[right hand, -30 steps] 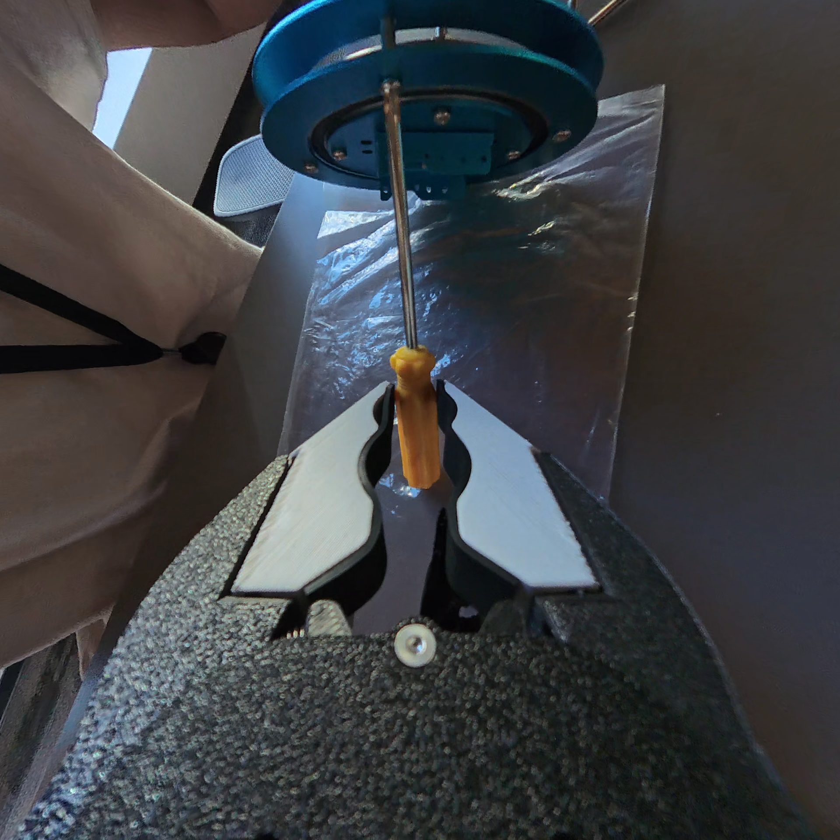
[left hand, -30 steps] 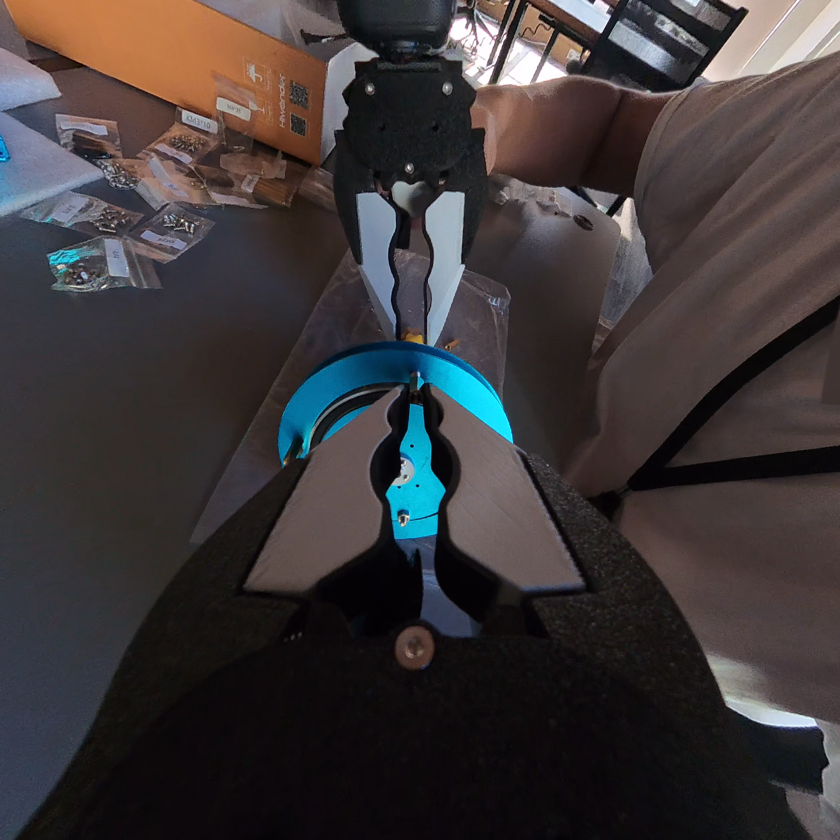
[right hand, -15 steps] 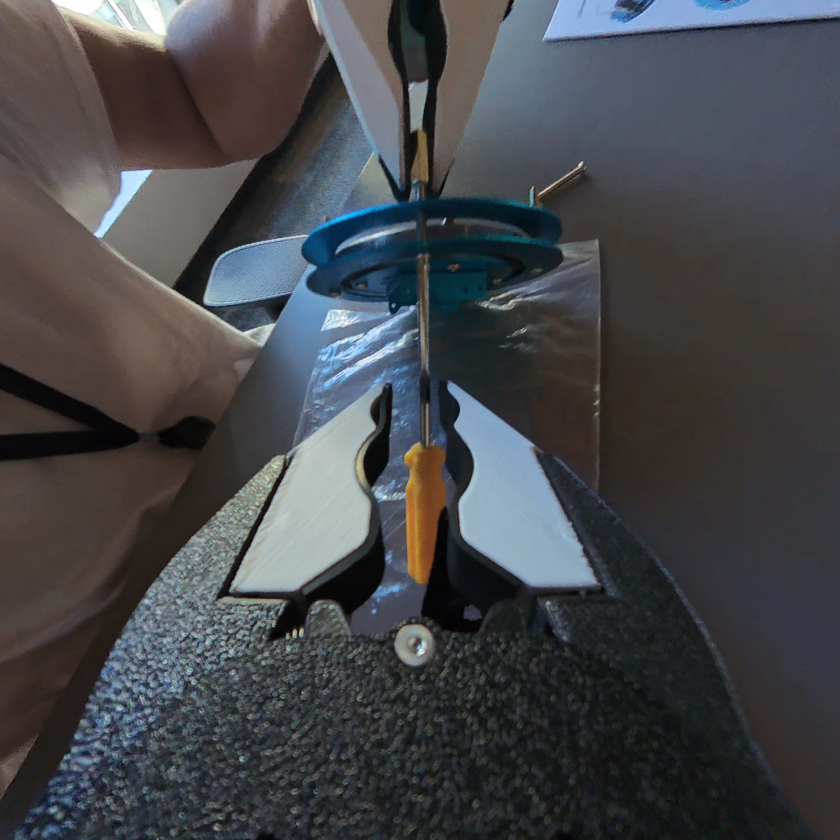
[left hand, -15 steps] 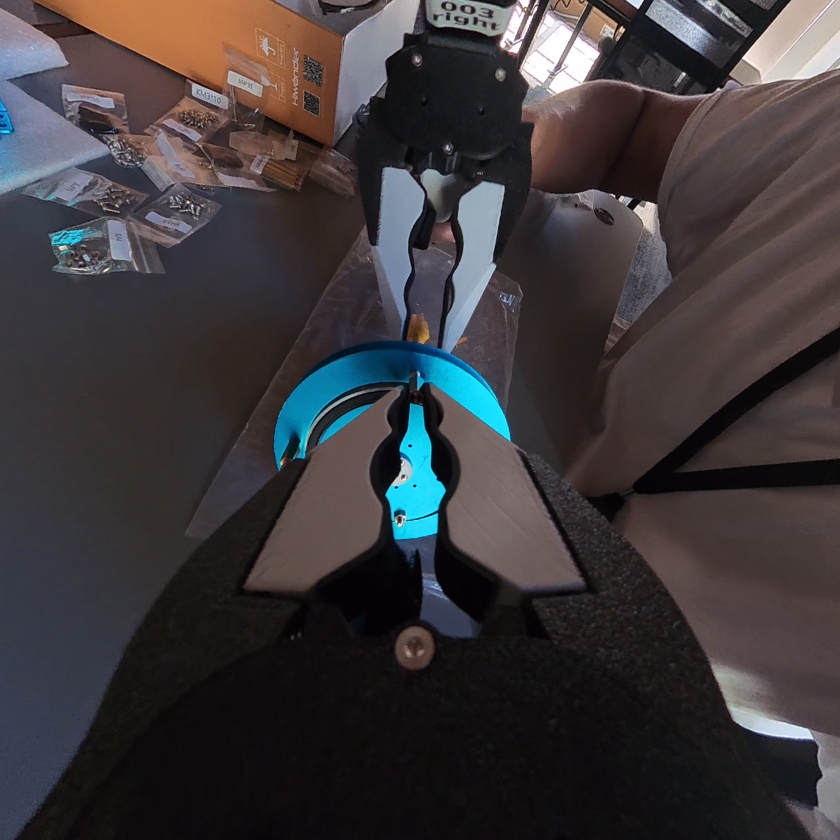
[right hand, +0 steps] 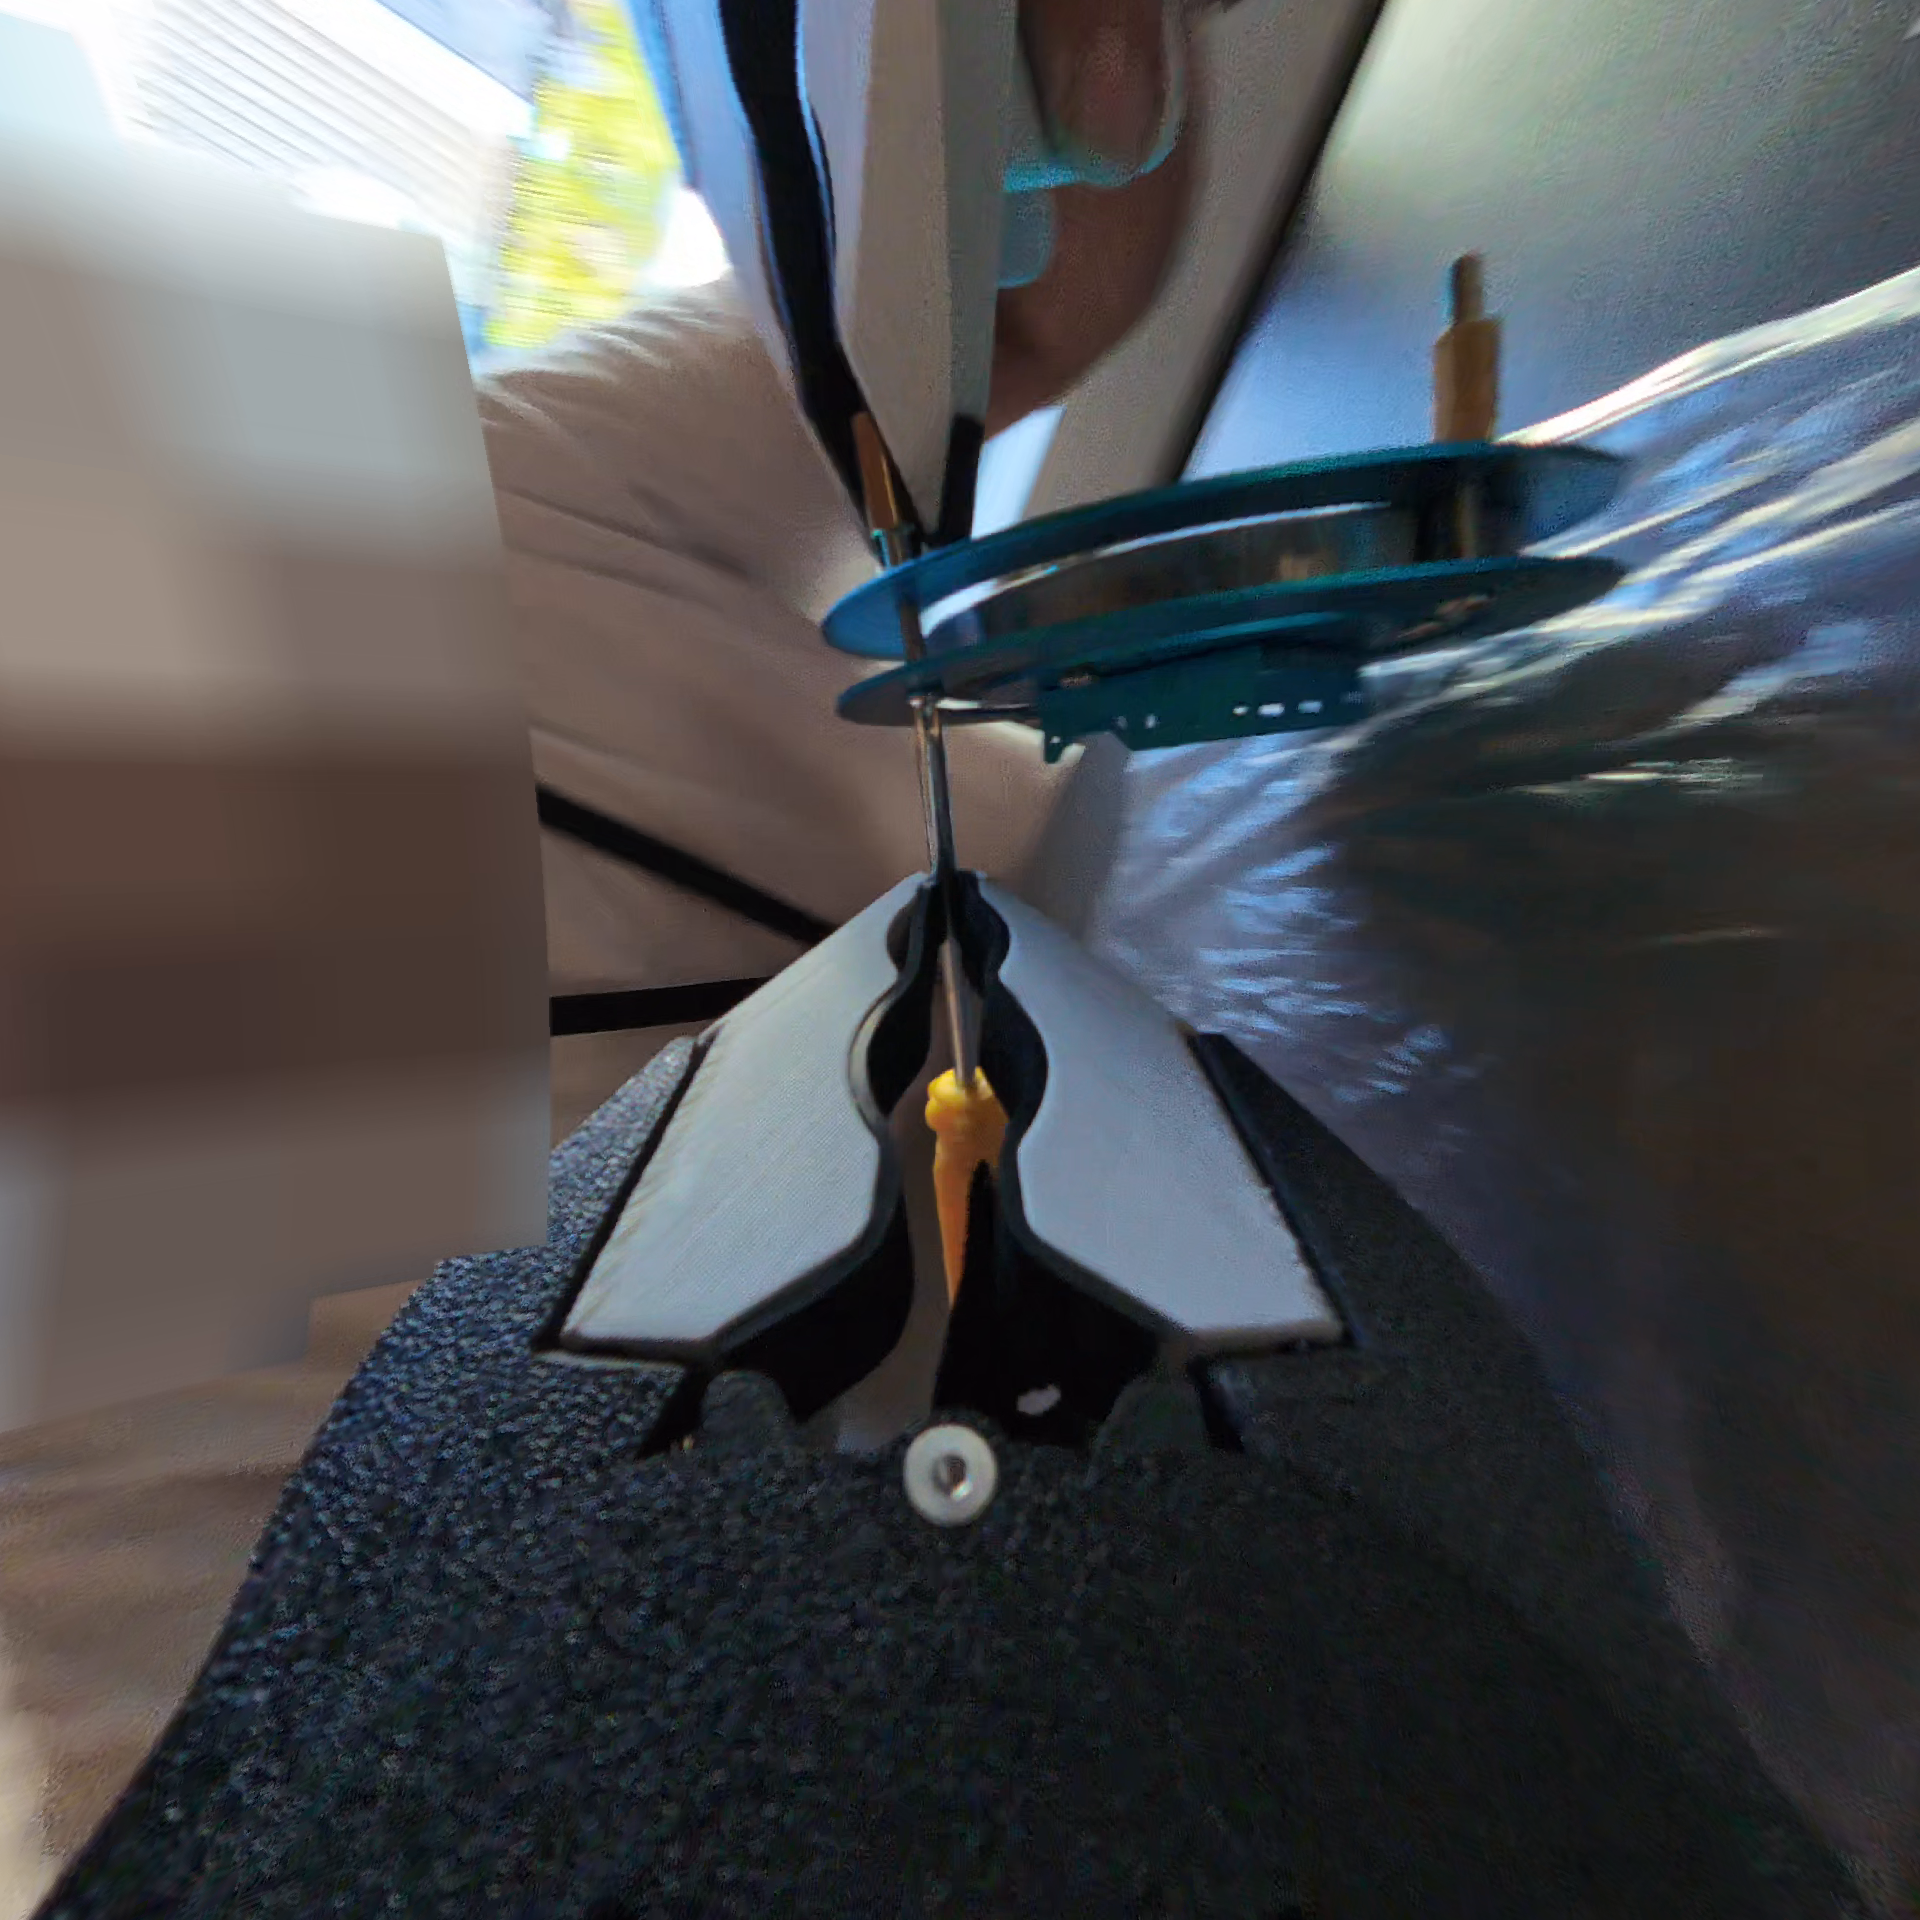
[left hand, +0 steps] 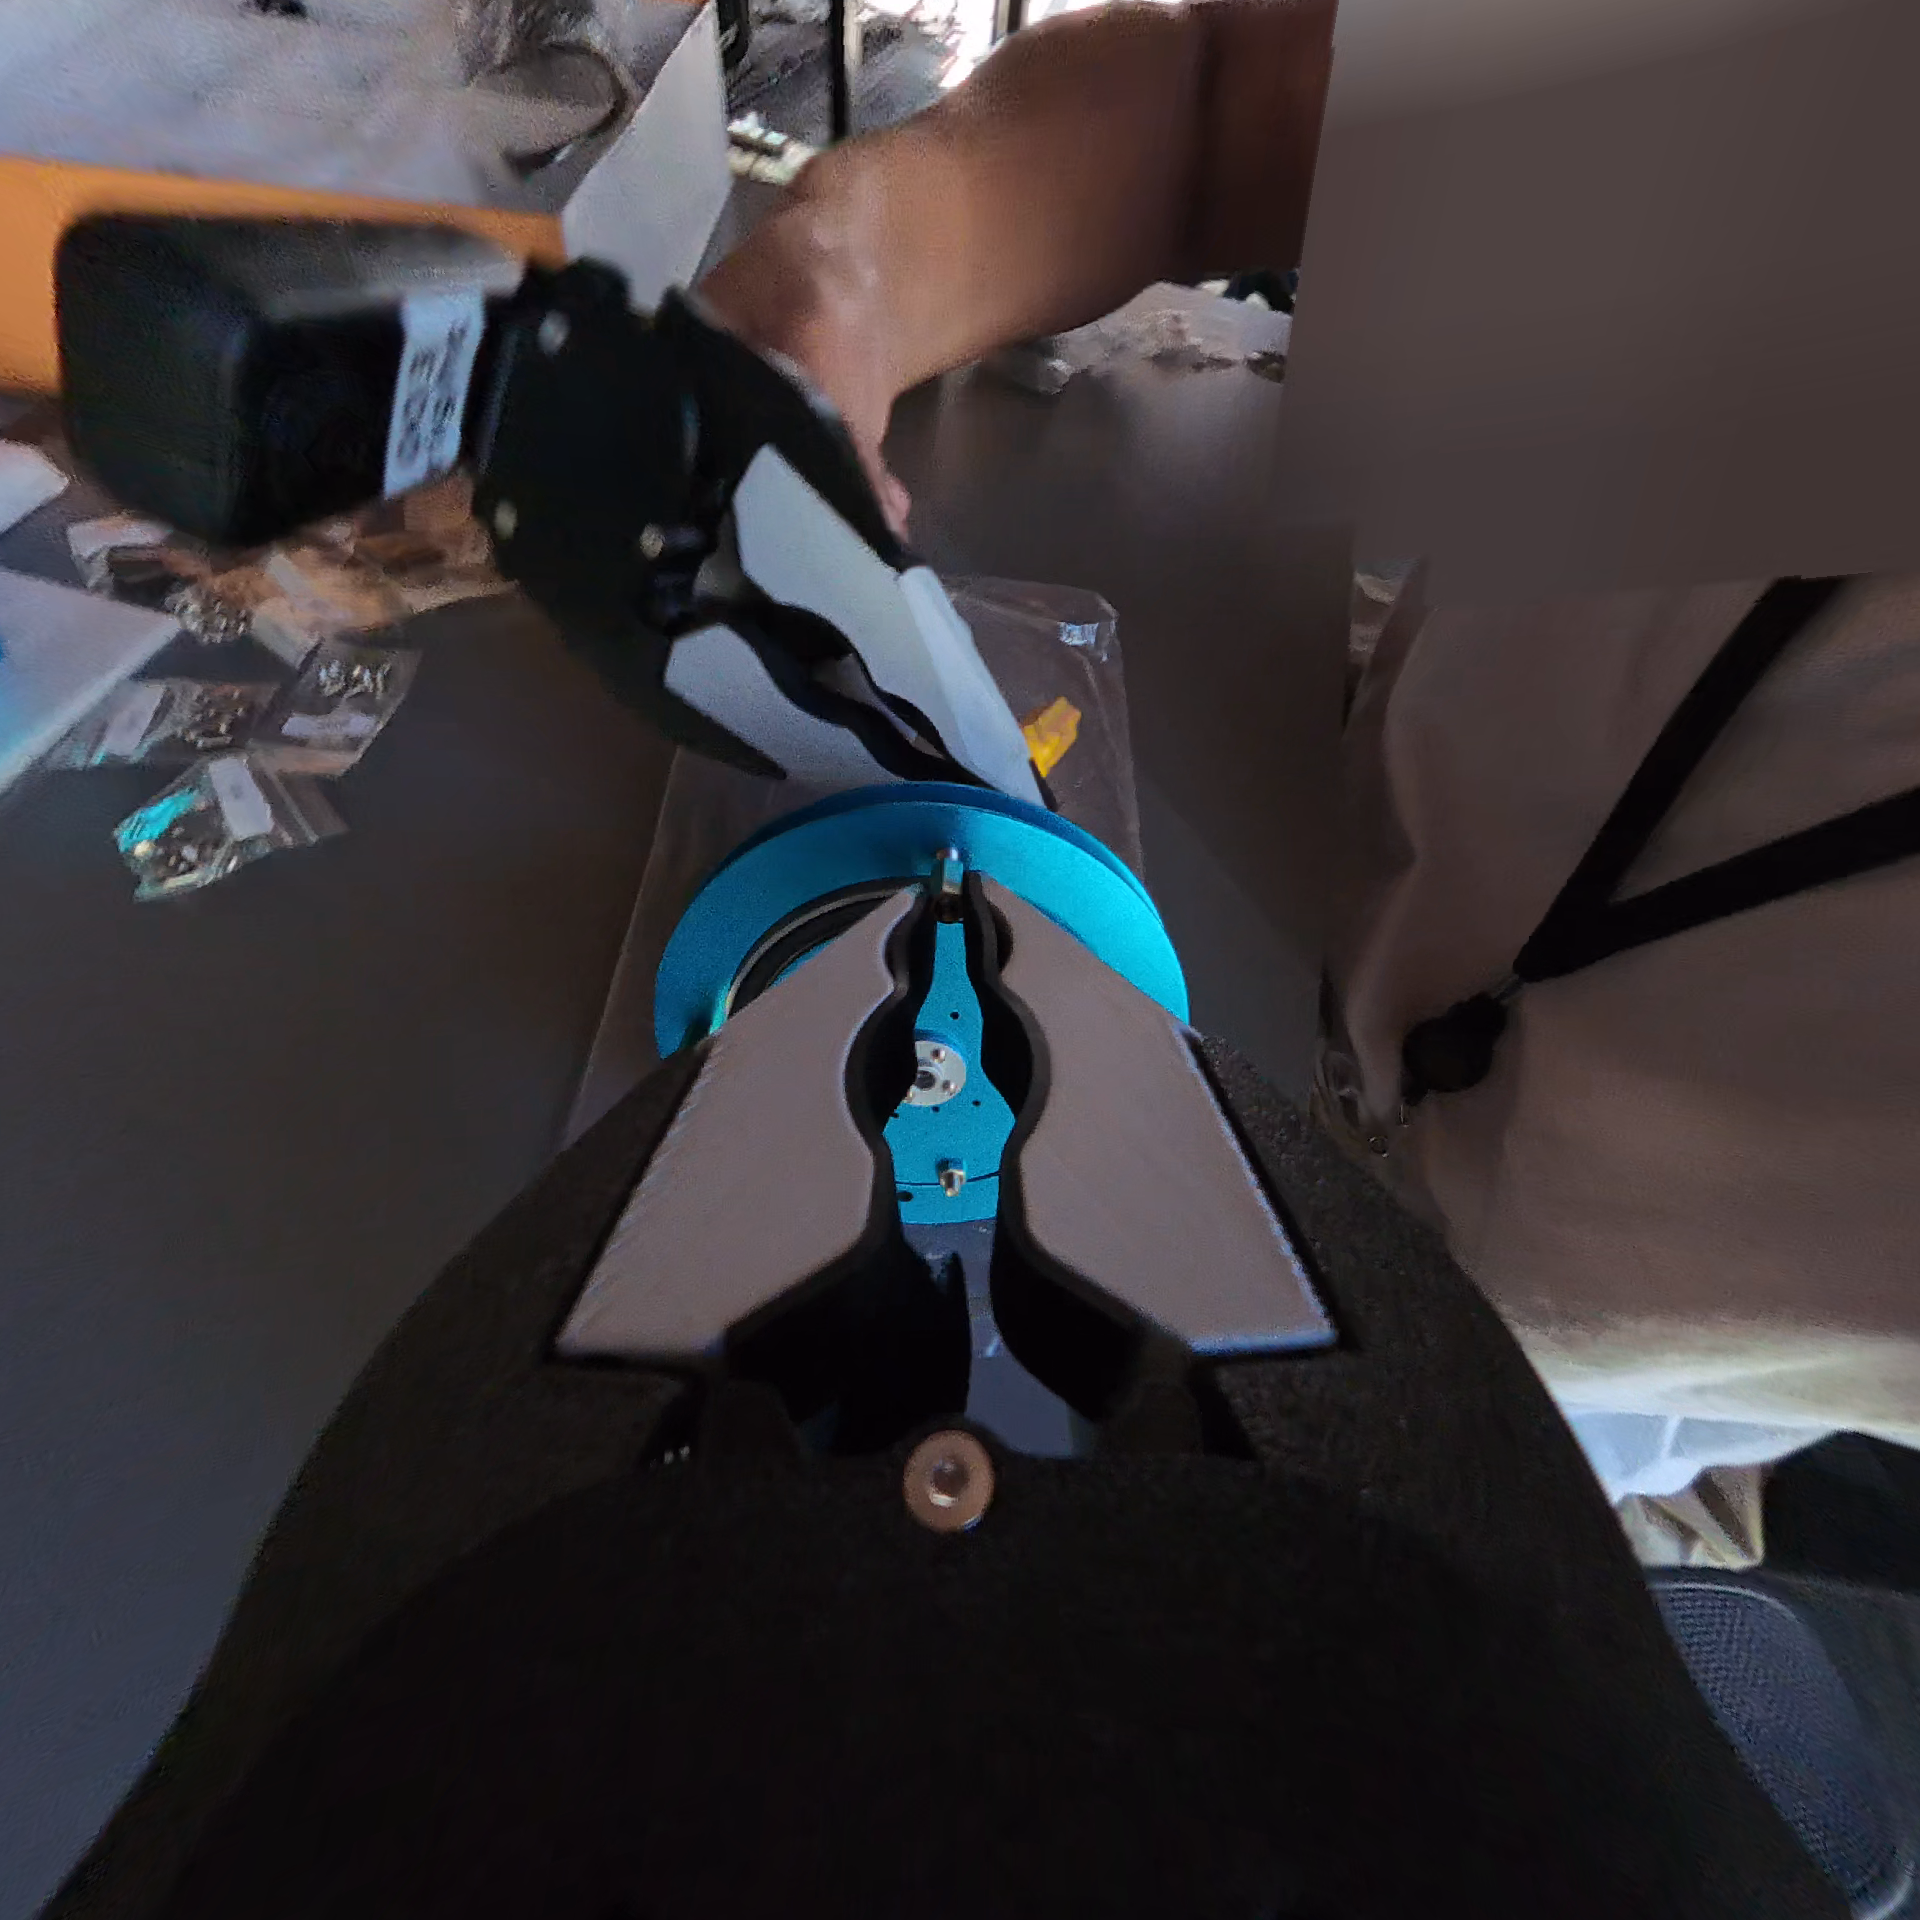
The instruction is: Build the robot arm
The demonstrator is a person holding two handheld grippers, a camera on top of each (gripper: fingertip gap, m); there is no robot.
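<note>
We find the left gripper (left hand: 948,902) clenched on a small brass standoff (left hand: 948,871) at the rim of the blue disc assembly (left hand: 1081,883), exactly as 1 second ago. The change lies with the right gripper (right hand: 948,894): it has rolled onto its side and now closes on the orange-handled screwdriver (right hand: 961,1127), whose handle has slid deep between the fingers, so the tips pinch the steel shaft. We judge this a turning stroke on the fastener.

Only the right wrist view shows the shaft running up through the lower disc to the standoff, a 2nd brass standoff (right hand: 1465,358) on the far rim, and the 2 discs stacked with a gap between them. Only the left wrist view shows the assembly's centre hub (left hand: 930,1075), the clear plastic bag (left hand: 1049,649) under it on the dark table (left hand: 312,1039), and, farther off, small hardware bags (left hand: 223,821) beside an orange cardboard box (left hand: 31,270).
</note>
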